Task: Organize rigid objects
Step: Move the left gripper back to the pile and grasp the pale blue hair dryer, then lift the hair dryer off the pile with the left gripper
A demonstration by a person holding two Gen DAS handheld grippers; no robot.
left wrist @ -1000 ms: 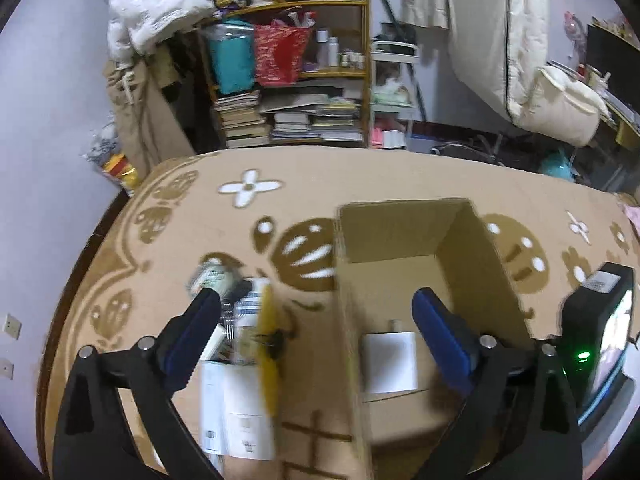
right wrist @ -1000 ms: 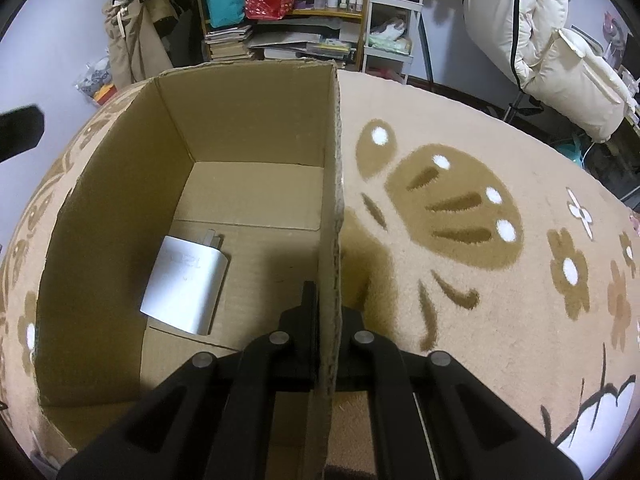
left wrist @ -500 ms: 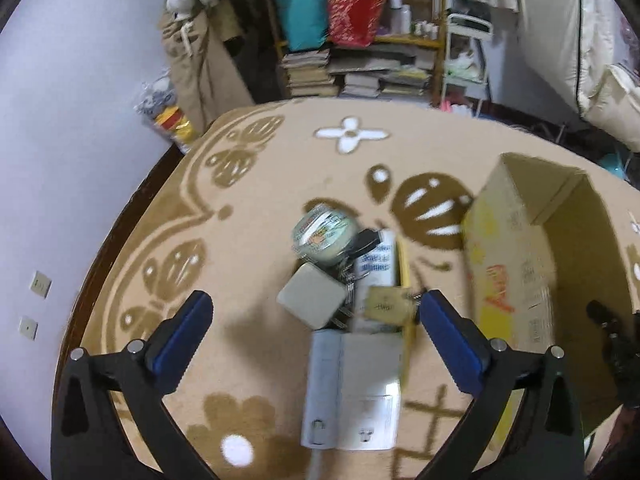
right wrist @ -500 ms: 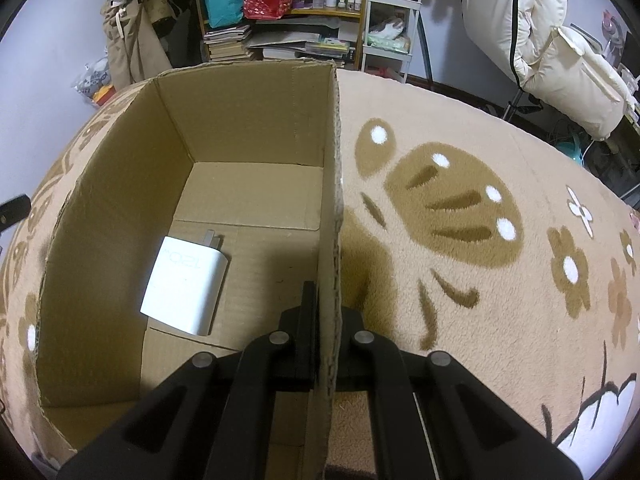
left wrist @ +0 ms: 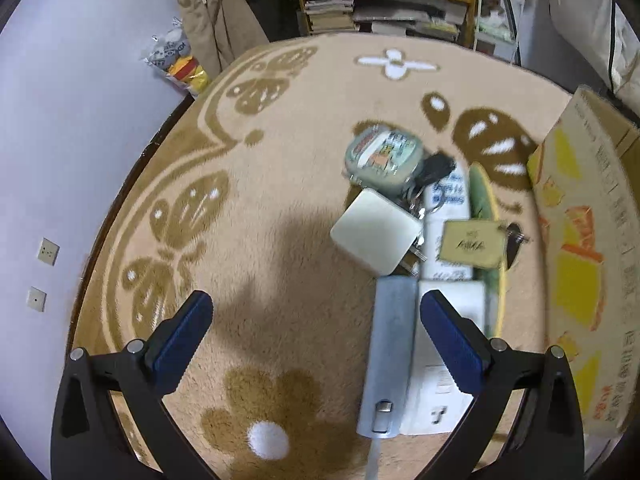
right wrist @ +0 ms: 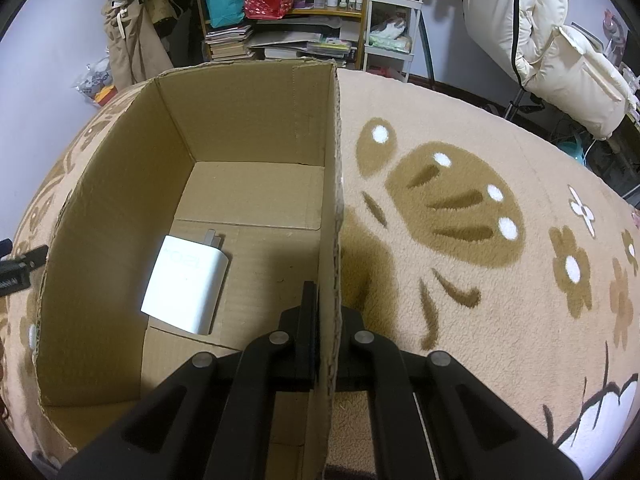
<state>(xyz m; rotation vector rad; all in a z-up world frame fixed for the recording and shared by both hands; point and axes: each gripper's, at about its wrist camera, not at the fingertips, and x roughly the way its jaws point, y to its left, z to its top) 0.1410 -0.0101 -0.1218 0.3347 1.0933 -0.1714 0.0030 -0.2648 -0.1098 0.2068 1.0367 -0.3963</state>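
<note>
The right claw [right wrist: 326, 312] pinches the cardboard box [right wrist: 256, 152] wall to steady it, while the left claw [left wrist: 316, 336], spread wide, hangs over the rug's pile of small items [left wrist: 376, 236].

Little print can be made out. In the left wrist view a small tan card [left wrist: 472, 245], at about three o'clock from the picture's centre, carries dark lettering that may read "AMA", though it is too soft to be sure. The white tube [left wrist: 448, 200] under it bears blue lines of print, unreadable. The cardboard box [left wrist: 580, 264] shows orange characters down its outer wall, also illegible. In the right wrist view the white charger [right wrist: 186, 284], at nine o'clock, has faint grey figures resembling "120".
</note>
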